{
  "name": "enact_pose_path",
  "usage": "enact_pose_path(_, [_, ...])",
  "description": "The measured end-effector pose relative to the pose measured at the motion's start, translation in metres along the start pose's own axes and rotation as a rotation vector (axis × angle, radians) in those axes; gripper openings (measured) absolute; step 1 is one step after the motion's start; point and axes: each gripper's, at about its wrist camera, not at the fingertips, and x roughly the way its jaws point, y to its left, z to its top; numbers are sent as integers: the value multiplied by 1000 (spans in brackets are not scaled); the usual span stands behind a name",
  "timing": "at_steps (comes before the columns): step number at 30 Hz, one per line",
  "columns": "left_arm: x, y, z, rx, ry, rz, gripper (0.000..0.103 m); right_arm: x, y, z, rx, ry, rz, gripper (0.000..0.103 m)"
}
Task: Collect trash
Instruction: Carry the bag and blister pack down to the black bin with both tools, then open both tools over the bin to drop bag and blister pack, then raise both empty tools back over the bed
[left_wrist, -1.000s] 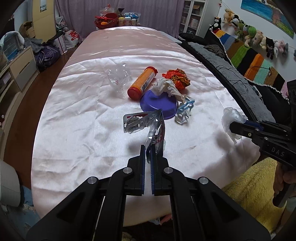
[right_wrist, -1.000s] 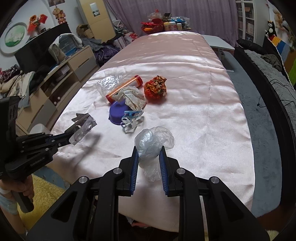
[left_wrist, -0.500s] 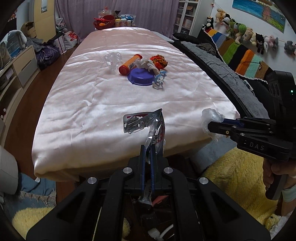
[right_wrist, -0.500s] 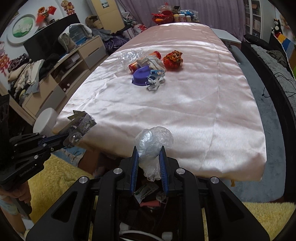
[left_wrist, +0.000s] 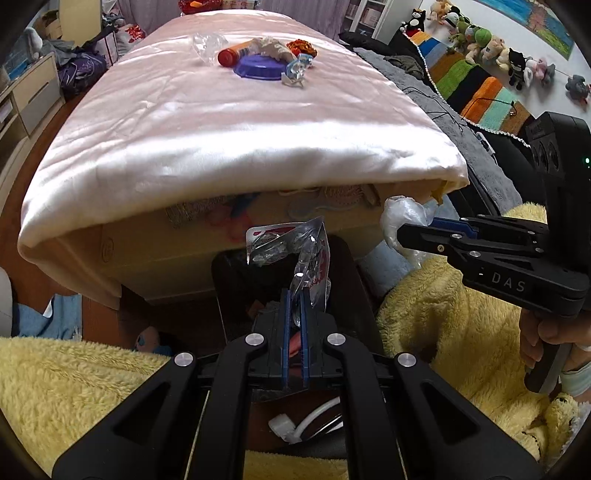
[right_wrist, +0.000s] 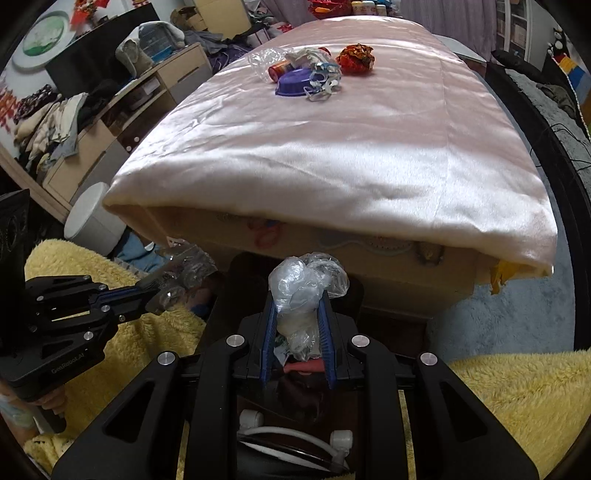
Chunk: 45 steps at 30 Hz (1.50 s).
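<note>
The left gripper (left_wrist: 294, 295) has its two blue fingers (left_wrist: 284, 332) nearly together, pinching one crumpled clear blister pack (left_wrist: 291, 251) with red print. The right gripper (right_wrist: 297, 302) has its fingers narrowly apart, clamped on one wad of clear plastic film (right_wrist: 306, 280). Both held pieces hang over a dark bin (left_wrist: 240, 280) that stands on the floor just off the near end of the table, between two stretches of yellow fleece (left_wrist: 74, 387).

On the pink satin cloth (left_wrist: 221, 125) covering the table, six pieces of trash lie in one cluster at the far end: one crumpled clear bag (left_wrist: 205, 42) on the left, one orange tube (left_wrist: 236, 53) with a red cap, one purple bowl (left_wrist: 260, 68) turned upside down, one white crumpled tissue (left_wrist: 273, 46), one red-and-orange wrapper ball (left_wrist: 301, 46) on the right, and one clear-and-blue plastic scrap (left_wrist: 297, 70) just near the bowl's right edge.

One hand (left_wrist: 543, 339) grips the right gripper's handle at the right.
</note>
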Motion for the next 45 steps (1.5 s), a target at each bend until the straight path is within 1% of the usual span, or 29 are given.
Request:
enact_pose_path(6, [25, 4, -11, -15, 67, 1, 3, 18, -5, -10, 35, 45, 17, 23])
enact_pose_path(10, [36, 3, -14, -12, 96, -6, 3, 32, -9, -16, 62, 90, 43, 23])
enact_pose_path(14, [44, 7, -17, -24, 124, -20, 4, 42, -8, -18, 68, 115, 53, 23])
enact_pose_path(19, [52, 6, -20, -18, 146, -18, 4, 45, -7, -17, 65, 124, 48, 25])
enact_pose_path(24, [51, 5, -20, -14, 141, -9, 6, 46, -6, -17, 65, 127, 47, 27])
enact_pose_path(26, [50, 5, -20, -18, 139, -4, 10, 46, -7, -16, 70, 121, 47, 32])
enact_pose_path(28, [50, 6, -20, -24, 133, 2, 22, 44, -8, -15, 78, 111, 45, 40])
enact_pose_path(29, [49, 7, -20, -28, 130, 8, 25, 44, -8, -14, 82, 107, 45, 42])
enact_pose_path(31, [46, 7, -19, -33, 121, 16, 33, 41, -10, -13, 92, 95, 42, 53])
enact_pose_path(32, [45, 8, -18, -37, 117, 18, 35, 39, -11, -12, 98, 88, 39, 57])
enact_pose_path(34, [41, 9, -16, -43, 104, 29, 48, 34, -13, -10, 111, 68, 31, 75])
enact_pose_path(35, [39, 10, -15, -46, 97, 34, 52, 31, -14, -9, 119, 54, 26, 79])
enact_pose_path(37, [33, 12, -12, -58, 77, 40, 70, 24, -18, -6, 134, 22, 3, 94])
enact_pose_path(38, [30, 13, -11, -66, 61, 40, 75, 21, -19, -5, 140, 3, -7, 95])
enact_pose_path(39, [26, 14, -8, -76, 44, 37, 83, 17, -20, -3, 144, -16, -19, 97])
enact_pose_path(40, [23, 16, -6, -86, 28, 36, 89, 13, -21, 0, 146, -30, -27, 97])
enact_pose_path(42, [14, 19, 0, -103, -8, 39, 93, 5, -23, 5, 148, -61, -37, 97])
enact_pose_path(45, [-1, 20, 9, -108, -56, 45, 94, -10, -25, 15, 144, -116, -50, 97])
